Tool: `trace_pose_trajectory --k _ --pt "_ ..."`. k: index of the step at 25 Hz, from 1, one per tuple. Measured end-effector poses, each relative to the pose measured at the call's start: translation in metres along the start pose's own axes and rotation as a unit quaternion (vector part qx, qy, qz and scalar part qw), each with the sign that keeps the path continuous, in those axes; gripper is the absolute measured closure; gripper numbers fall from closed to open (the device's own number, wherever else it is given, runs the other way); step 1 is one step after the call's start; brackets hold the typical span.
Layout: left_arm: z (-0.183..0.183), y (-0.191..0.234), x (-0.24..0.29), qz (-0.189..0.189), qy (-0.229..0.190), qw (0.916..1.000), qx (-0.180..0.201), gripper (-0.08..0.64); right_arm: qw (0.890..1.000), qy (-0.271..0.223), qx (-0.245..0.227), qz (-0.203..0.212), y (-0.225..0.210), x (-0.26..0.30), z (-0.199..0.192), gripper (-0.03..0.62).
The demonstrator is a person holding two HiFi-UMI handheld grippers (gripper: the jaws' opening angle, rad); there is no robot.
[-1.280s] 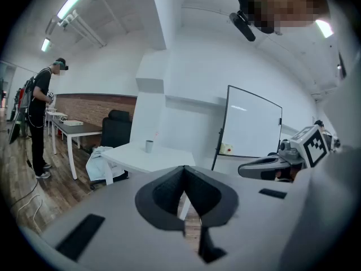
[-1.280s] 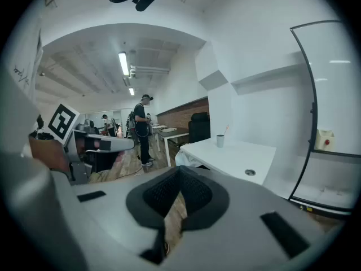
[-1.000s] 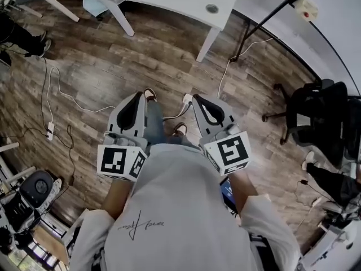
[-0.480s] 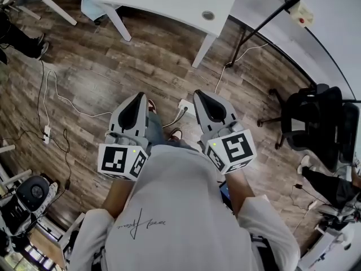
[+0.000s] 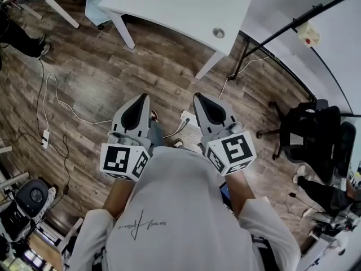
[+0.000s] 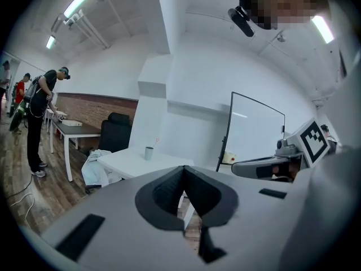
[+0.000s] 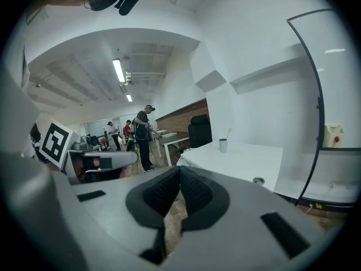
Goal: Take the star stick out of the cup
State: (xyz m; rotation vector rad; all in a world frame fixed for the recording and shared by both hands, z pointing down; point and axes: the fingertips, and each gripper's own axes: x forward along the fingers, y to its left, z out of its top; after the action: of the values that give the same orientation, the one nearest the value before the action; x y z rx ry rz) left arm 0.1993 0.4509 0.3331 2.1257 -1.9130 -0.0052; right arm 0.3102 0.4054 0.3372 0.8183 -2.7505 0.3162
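On the white counter (image 6: 130, 161) well ahead, the cup (image 6: 149, 152) held the star stick (image 6: 156, 143); left claw (image 5: 144, 99) and right claw (image 5: 198, 98) were clenched empty, seemingly carried low for approach

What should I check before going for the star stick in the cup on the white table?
1. Small grey cup upright on the white rectangular table: ok.
2. Thin star-tipped stick standing in the cup: ok.
3. Left gripper empty: ok, fingers together.
4. Right gripper ready to grasp: not ok, empty but fingers together.
5. Cup within reach: not ok, the table stands well ahead across the brown wood floor.
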Motion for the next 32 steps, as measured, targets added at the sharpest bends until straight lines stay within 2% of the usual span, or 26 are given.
trace_pose_trajectory --k 6,14,20,26,32 --pt "0.023 0.053 0.026 -0.001 -0.006 0.9998 -0.021 0.555 1.0 0.006 -0.006 -0.005 0.002 0.055 0.023 0.583" --pt "0.035 0.121 0.053 -0.002 0.007 0.9998 -0.018 0.557 1.0 0.014 -0.009 0.006 0.014 0.126 0.047 0.583" --pt "0.039 0.166 0.065 -0.007 0.012 0.9998 -0.014 0.555 1.0 0.012 -0.015 -0.006 0.018 0.167 0.057 0.583" --pt "0.03 0.189 0.072 -0.014 0.026 0.9995 -0.01 0.555 1.0 0.013 -0.016 -0.015 0.021 0.186 0.066 0.583" --pt "0.03 0.203 0.076 -0.01 0.02 0.9993 -0.03 0.557 1.0 -0.007 -0.005 -0.027 0.019 0.196 0.08 0.583"
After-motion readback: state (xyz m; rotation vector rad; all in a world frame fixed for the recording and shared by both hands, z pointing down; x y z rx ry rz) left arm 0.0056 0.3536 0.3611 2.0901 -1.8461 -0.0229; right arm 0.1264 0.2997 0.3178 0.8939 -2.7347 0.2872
